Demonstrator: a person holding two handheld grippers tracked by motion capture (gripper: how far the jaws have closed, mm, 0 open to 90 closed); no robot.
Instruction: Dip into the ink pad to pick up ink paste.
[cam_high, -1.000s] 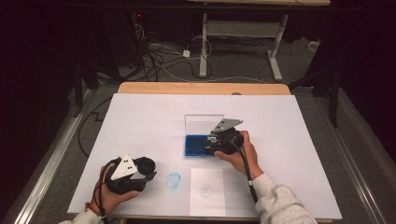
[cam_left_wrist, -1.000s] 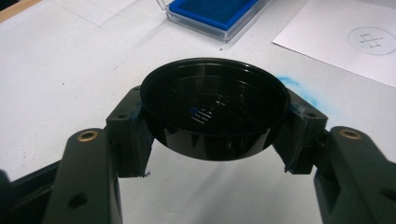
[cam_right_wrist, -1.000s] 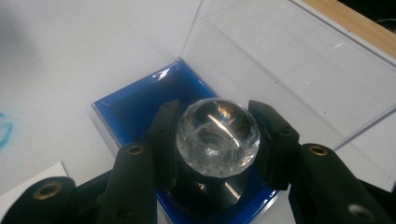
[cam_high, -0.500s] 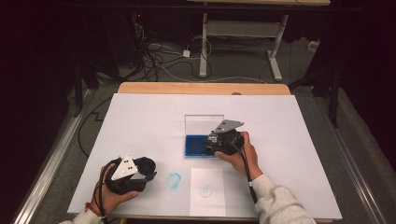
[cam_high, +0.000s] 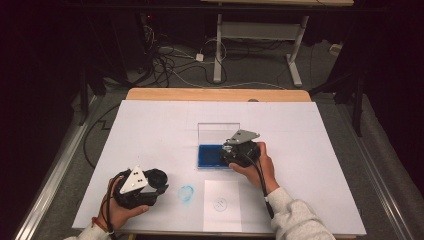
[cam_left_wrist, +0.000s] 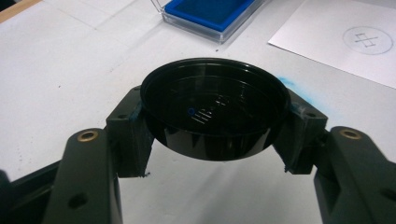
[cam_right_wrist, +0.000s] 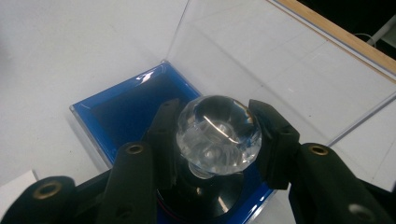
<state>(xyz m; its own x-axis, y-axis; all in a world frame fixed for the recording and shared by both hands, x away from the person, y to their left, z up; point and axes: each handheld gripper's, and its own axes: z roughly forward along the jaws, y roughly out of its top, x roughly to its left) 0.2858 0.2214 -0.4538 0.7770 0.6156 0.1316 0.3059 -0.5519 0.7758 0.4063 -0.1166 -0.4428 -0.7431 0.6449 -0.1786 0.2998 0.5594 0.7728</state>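
We see the stamp (cam_right_wrist: 218, 135), with its clear knob and black base, standing on the blue ink pad (cam_right_wrist: 121, 109) near the middle of the worktop (cam_high: 150, 130); its case lid (cam_right_wrist: 261, 51) stands open behind. Our right claw (cam_right_wrist: 218, 133) is clamped on the knob. Our left claw (cam_left_wrist: 215, 126) is closed on a black round cap (cam_left_wrist: 215, 109), held over the near left corner, just above the surface. Between the two, near the front edge, lie a blue smudge (cam_high: 186, 193) and a paper (cam_high: 221, 205) with a circled mark.
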